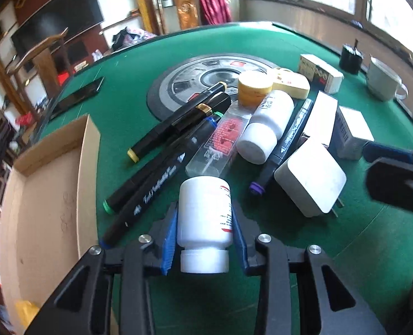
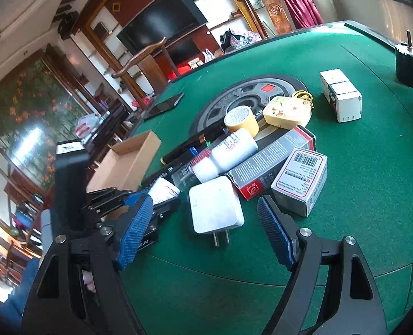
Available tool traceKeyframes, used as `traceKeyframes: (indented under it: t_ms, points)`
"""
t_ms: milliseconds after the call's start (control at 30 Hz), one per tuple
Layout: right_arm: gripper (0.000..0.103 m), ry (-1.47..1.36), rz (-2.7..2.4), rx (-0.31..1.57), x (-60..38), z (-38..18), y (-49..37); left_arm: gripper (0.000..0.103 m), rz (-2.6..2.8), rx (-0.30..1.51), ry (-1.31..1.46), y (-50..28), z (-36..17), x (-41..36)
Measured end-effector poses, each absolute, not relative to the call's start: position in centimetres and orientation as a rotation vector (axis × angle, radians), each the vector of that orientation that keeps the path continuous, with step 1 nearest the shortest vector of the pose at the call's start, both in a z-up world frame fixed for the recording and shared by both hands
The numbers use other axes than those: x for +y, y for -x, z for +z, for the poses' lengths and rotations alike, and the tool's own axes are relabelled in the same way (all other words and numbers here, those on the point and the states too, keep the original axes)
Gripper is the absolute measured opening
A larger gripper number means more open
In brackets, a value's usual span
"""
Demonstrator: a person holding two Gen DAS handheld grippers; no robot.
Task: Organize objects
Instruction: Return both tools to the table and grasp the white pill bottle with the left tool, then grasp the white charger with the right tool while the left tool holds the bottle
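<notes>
A small white pill bottle [image 1: 205, 209] lies on the green table [image 1: 304, 256], cap toward the camera. My left gripper [image 1: 205, 231] is shut on it, a blue pad pressed against each side. The same bottle [image 2: 164, 189] shows in the right wrist view between those fingers. My right gripper [image 2: 203, 209] stands open just above a white plug charger [image 2: 214, 206], touching nothing. Beyond lie several black markers [image 1: 156, 167], a second white bottle [image 1: 267, 128], a clear syringe pack [image 1: 220, 142] and a yellow jar [image 1: 255, 88].
An open cardboard box [image 1: 53, 195] stands at the left table edge. Several small cartons [image 2: 298, 184] sit to the right of the pile. A white cup [image 1: 382, 81] and a black holder [image 1: 351, 58] stand at the far right. A phone [image 1: 78, 96] lies far left.
</notes>
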State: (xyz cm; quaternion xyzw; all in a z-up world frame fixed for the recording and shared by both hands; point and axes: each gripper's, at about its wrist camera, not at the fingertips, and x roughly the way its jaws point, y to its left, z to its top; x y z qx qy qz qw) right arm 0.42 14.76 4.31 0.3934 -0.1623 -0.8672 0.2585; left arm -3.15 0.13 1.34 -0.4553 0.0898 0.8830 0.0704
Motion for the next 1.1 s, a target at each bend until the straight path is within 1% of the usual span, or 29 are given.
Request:
traceKeyframes:
  t_ms: [33, 133, 267, 367, 433, 500, 533, 567, 700, 800, 1100]
  points:
    - [0.079, -1.075, -2.357, -0.415, 14.4, 4.2, -0.4, 0.036, 2.667, 0.22, 1.362, 2.9, 1.3, -0.3]
    - [0.08, -1.095, -2.373, -0.317, 13.2, 3.9, -0.4, 0.036, 2.678, 0.175, 1.334, 2.5, 1.2, -0.7]
    - [0.079, -1.153, -2.411, -0.099, 10.8, 3.4, 0.0, 0.036, 2.695, 0.172, 1.311, 2.3, 1.1, -0.6]
    - [0.077, -1.183, -2.429, -0.002, 9.8, 3.2, 0.7, 0.036, 2.702, 0.152, 1.298, 2.4, 1.0, -0.8]
    - [0.07, -1.236, -2.429, 0.035, 9.4, 2.6, 1.8, 0.036, 2.709, 0.149, 1.285, 2.4, 0.9, -0.8]
    - [0.054, -1.286, -2.404, 0.039, 9.3, 2.0, 2.5, 0.036, 2.711, 0.154, 1.283, 2.5, 0.8, -0.8]
    - [0.051, -1.261, -2.427, 0.064, 9.1, 2.1, 2.5, 0.036, 2.71, 0.152, 1.282, 2.5, 0.8, -0.8]
    - [0.045, -1.259, -2.436, 0.096, 8.9, 2.2, 2.4, 0.036, 2.708, 0.147, 1.283, 2.5, 0.8, -0.8]
    - [0.045, -1.237, -2.454, 0.082, 9.3, 2.4, 1.6, 0.036, 2.701, 0.123, 1.281, 2.6, 0.8, -1.1]
    - [0.045, -1.22, -2.453, 0.022, 10.2, 2.7, 1.5, 0.035, 2.709, 0.129, 1.274, 2.5, 0.9, -0.9]
    - [0.045, -1.15, -2.46, -0.075, 11.3, 3.7, 0.9, 0.035, 2.828, 0.211, 1.122, 1.0, 2.4, -0.3]
